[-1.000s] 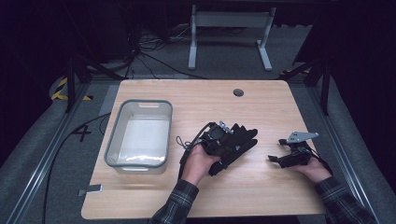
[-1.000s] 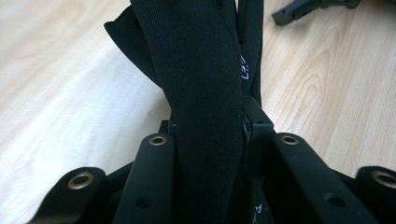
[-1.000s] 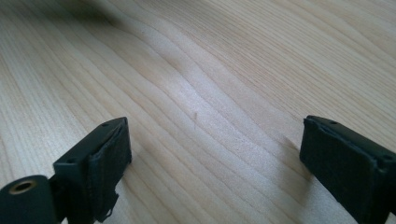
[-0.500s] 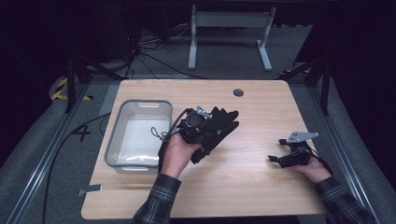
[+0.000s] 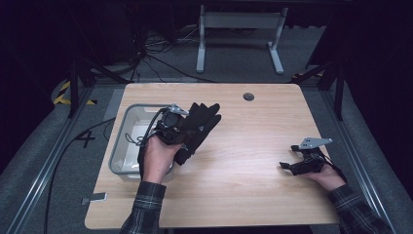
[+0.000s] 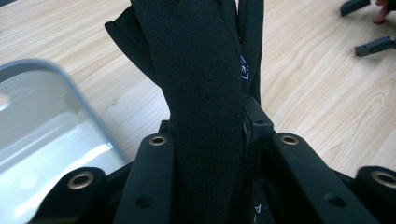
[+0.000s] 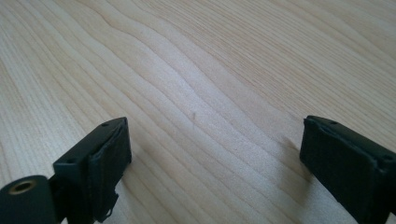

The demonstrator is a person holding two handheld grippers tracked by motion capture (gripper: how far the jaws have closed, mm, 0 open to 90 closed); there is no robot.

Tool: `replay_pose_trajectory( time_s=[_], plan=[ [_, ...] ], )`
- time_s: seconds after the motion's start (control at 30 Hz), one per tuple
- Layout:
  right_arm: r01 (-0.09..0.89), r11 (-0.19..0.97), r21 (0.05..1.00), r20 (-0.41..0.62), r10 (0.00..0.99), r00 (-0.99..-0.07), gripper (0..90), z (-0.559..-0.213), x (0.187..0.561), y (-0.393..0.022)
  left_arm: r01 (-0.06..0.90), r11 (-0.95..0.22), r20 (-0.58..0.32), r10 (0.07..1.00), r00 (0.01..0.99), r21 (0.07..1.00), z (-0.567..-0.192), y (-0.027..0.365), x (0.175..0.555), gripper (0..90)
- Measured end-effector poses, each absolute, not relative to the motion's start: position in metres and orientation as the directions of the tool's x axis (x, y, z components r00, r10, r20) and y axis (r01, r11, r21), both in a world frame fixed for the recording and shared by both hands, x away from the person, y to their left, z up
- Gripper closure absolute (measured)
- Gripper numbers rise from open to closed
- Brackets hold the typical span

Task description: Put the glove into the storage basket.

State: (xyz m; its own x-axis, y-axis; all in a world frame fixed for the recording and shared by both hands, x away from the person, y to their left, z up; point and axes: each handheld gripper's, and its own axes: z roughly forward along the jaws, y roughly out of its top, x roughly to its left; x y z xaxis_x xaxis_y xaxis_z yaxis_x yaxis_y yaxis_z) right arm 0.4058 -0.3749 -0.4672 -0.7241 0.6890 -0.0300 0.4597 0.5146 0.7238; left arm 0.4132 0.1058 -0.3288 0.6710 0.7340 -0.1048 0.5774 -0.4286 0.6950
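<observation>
A black glove (image 5: 200,121) hangs pinched in my left gripper (image 5: 183,132), held above the table (image 5: 253,141) right at the right rim of a clear plastic bin (image 5: 127,115). In the left gripper view the glove (image 6: 201,88) runs up between the two jaws of that gripper (image 6: 224,140), which press on it from both sides; the bin (image 6: 42,126) lies below at the left. My right gripper (image 5: 288,157) rests low on the table's right side. Seen from the right gripper view, it (image 7: 219,140) stands open over bare wood.
The bin looks empty inside. A small round grommet (image 5: 249,96) sits near the table's far edge. Beyond the table, a metal stand (image 5: 238,34) and cables lie on the dark floor. Yellow-black tape (image 5: 65,92) marks the floor at the left.
My left gripper has carried the glove leftward and a little upward, from the table's middle to the bin's right rim. The right gripper has stayed where it was.
</observation>
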Motion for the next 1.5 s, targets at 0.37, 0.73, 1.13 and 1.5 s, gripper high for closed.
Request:
replay_pose_trajectory(
  time_s=[0.37, 0.73, 1.13, 1.5],
  plan=[
    [0.462, 0.512, 0.724, -0.03, 0.692, -0.721, 9.5, -0.467, 0.406, -0.375, 0.61, -0.372, -0.111, 0.787, 0.607, 0.699, -0.33, 0.147, 0.41, 72.0],
    [0.465, 0.509, 0.725, -0.029, 0.697, -0.717, 9.5, -0.467, 0.406, -0.375, 0.645, -0.318, -0.122, 0.832, 0.541, 0.695, -0.339, 0.179, 0.411, 72.0],
    [0.469, 0.505, 0.724, -0.028, 0.702, -0.712, 9.4, -0.467, 0.406, -0.375, 0.691, -0.28, -0.154, 0.855, 0.495, 0.667, -0.371, 0.203, 0.42, 71.9],
    [0.472, 0.503, 0.724, -0.027, 0.705, -0.709, 9.2, -0.467, 0.406, -0.375, 0.739, -0.287, -0.162, 0.867, 0.47, 0.61, -0.396, 0.207, 0.435, 71.8]
  ],
)
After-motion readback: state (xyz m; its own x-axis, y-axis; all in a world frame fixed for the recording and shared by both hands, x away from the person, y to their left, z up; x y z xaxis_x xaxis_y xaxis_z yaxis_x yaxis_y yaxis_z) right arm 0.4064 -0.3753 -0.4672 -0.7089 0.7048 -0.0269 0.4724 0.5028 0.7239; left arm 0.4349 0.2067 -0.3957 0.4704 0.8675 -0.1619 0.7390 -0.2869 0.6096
